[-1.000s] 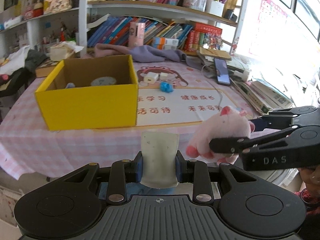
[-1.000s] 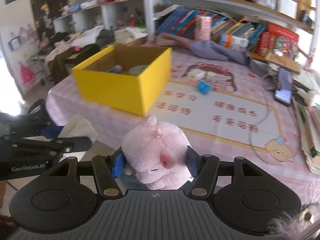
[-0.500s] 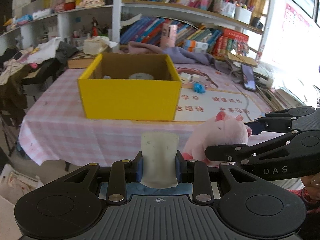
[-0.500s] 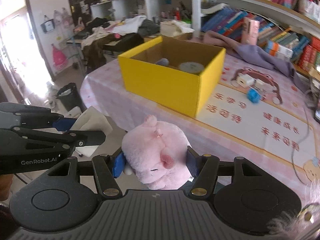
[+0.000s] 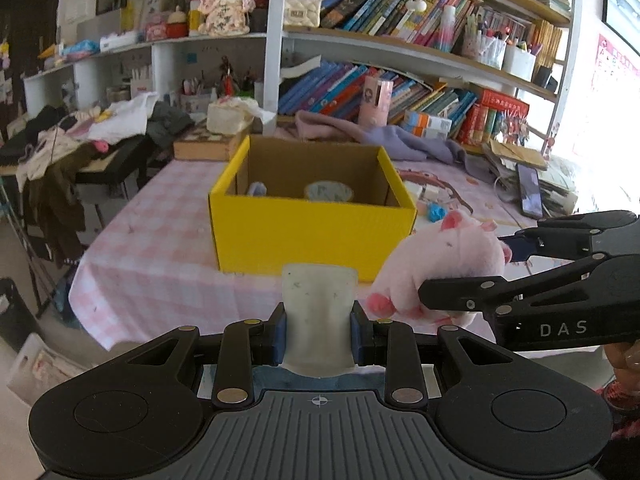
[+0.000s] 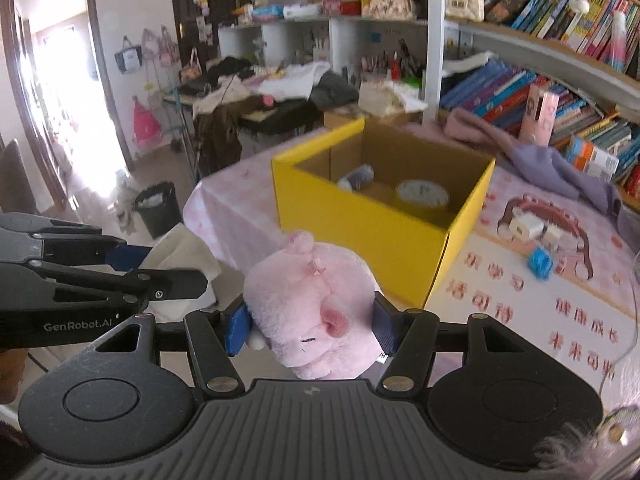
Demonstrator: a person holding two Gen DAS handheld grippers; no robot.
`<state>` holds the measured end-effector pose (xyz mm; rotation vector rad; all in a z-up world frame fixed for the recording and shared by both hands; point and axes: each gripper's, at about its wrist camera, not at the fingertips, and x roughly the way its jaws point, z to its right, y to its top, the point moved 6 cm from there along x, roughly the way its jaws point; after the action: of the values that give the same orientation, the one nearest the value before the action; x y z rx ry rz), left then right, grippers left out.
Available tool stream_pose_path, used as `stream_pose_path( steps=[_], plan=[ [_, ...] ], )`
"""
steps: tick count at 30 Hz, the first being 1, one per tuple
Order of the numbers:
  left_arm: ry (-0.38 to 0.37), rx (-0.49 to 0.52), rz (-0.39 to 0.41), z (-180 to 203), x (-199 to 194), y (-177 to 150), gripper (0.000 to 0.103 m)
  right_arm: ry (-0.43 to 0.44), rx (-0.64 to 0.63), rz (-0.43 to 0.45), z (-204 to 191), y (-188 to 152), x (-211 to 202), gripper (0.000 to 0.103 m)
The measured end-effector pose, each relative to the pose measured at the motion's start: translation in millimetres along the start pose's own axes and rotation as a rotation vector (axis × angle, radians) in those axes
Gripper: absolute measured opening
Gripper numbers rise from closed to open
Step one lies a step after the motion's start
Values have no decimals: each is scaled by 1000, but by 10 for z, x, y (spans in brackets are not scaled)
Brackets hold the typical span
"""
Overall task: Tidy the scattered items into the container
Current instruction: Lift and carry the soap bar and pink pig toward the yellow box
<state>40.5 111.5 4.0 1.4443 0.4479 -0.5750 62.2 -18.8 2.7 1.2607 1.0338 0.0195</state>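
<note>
The left gripper is clamped on a pale, speckled, flat soft pouch, held upright off the near edge of the pink-checked table. Just beside it, the right gripper is clamped on a pink plush pig toy, also short of the table's near edge. The open yellow cardboard box stands on the table near that edge, with a round pale tin and a small grey-blue item inside. A small blue toy and white chargers lie on the printed mat beyond the box's right side.
</note>
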Motion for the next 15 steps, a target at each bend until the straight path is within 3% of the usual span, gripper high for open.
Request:
stream_pose_path(
  steps=[15],
  plan=[
    [14, 36, 55, -36, 463, 582, 28, -7, -43, 117, 388, 609, 227, 58]
  ],
)
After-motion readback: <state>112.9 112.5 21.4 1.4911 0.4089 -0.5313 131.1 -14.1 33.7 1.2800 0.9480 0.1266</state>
